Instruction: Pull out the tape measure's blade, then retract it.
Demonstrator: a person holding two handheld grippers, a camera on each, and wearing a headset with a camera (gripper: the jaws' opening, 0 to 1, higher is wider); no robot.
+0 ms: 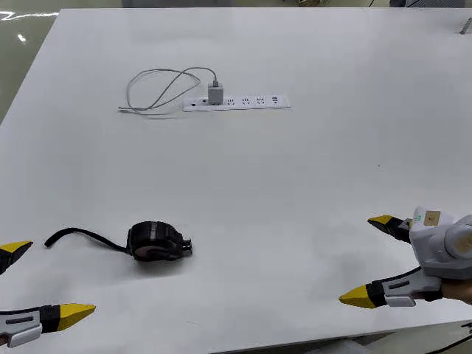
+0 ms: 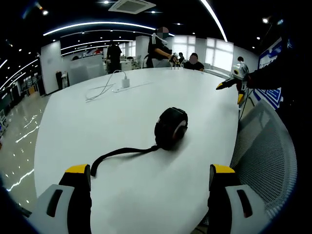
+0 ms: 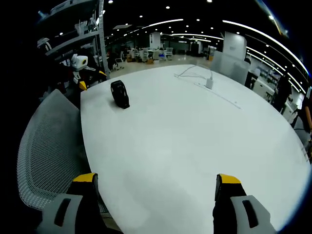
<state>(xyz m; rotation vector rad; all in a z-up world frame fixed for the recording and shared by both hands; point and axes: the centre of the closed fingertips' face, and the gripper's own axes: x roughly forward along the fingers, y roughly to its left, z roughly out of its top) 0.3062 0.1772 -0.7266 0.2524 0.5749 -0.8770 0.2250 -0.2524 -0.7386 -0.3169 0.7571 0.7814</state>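
Surface: a broad white table (image 1: 310,184), plain and matte, with its near edge running just below both grippers in the head view.
Room: an open office with strip lights overhead and a glossy floor; a grey mesh chair (image 2: 265,156) stood at the table's edge, and people stood at the far end.
Left gripper (image 1: 46,280): low at the near-left corner, yellow-tipped jaws spread wide, holding nothing.
Strap (image 1: 81,236): black, trailing left from the case, flat on the table.
Tape measure (image 1: 155,241): black case near the front-left edge, ahead of the left gripper and well apart from it; long axis lay left to right along the near edge, strap end left, a small tab at the right end.
Cable (image 1: 158,88): pale loops, far left of centre.
Charger (image 1: 215,93): plugged into the white power strip (image 1: 243,102).
Right gripper (image 1: 367,258): near-right, jaws spread, empty, well apart from the tape measure.
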